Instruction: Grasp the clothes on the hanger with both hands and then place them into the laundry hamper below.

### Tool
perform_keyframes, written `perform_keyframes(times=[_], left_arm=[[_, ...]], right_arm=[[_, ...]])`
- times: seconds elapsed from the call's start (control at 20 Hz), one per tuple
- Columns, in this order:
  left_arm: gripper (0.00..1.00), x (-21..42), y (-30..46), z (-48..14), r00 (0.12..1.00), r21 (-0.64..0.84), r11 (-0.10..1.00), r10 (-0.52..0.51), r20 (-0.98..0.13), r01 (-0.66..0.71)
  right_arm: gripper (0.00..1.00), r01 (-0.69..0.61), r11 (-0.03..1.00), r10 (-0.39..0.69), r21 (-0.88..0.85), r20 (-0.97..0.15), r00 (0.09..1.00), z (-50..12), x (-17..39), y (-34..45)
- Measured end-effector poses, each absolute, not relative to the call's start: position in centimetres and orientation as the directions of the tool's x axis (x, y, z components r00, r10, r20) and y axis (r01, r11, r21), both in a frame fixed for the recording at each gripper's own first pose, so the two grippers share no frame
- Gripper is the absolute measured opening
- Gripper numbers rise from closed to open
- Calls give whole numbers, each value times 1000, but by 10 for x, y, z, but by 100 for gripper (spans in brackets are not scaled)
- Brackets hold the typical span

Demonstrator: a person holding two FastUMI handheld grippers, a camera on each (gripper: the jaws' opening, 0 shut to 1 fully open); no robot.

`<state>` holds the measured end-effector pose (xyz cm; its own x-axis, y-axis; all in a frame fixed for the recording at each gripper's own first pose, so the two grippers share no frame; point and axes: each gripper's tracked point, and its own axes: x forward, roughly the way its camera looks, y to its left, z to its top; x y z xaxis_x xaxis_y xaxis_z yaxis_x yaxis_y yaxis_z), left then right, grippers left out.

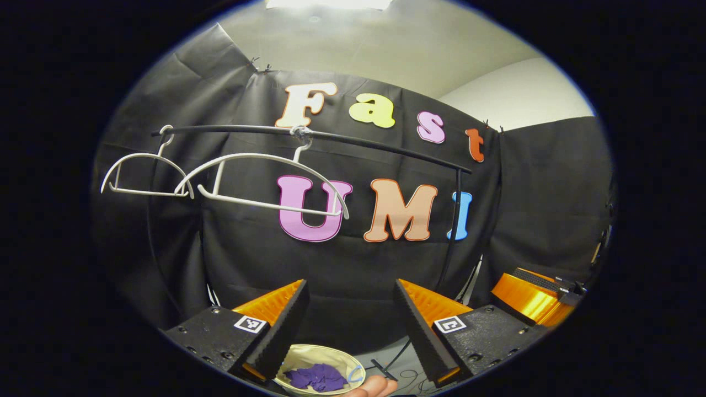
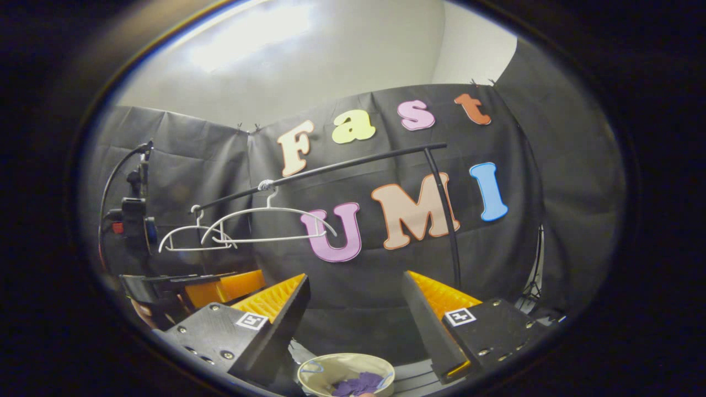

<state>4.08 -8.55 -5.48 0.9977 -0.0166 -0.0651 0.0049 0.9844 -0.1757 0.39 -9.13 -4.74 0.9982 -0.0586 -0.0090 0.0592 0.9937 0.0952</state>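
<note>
Two bare white hangers (image 1: 270,182) (image 2: 265,226) hang from a black rail (image 1: 358,140) (image 2: 342,165); no garment is on them. Purple clothes (image 1: 317,377) (image 2: 358,384) lie inside the round cream laundry hamper (image 1: 292,358) (image 2: 320,366) below. My left gripper (image 1: 350,320) is open above the hamper, nothing between its fingers. My right gripper (image 2: 356,314) is open too, also above the hamper and empty. The right gripper's body (image 1: 532,300) shows at the right edge of the left gripper view, and the left gripper's body (image 2: 220,286) at the left of the right gripper view.
The rail's black upright post (image 1: 453,220) (image 2: 444,209) stands at the right. A camera on a stand with cables (image 2: 132,215) is at the far left. A hand (image 1: 375,386) shows beside the hamper, and cables (image 1: 402,375) lie on the floor.
</note>
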Motion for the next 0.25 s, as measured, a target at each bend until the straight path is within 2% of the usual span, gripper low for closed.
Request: perform_keyframes(times=[0.05, 0.1, 0.25], left_arm=[[95, 42, -90, -54, 998, -168, 986, -15, -64, 4], [91, 45, -90, -56, 998, -173, 985, -6, -69, -6], [93, 51, -101, -64, 996, -181, 983, -20, -92, 3]], right_arm=[[96, 56, 994, -56, 89, -4, 998, -47, 1, -94], [96, 56, 995, -56, 82, 1, 998, -47, 1, -96], [100, 42, 997, -43, 69, 11, 999, -46, -3, -98]])
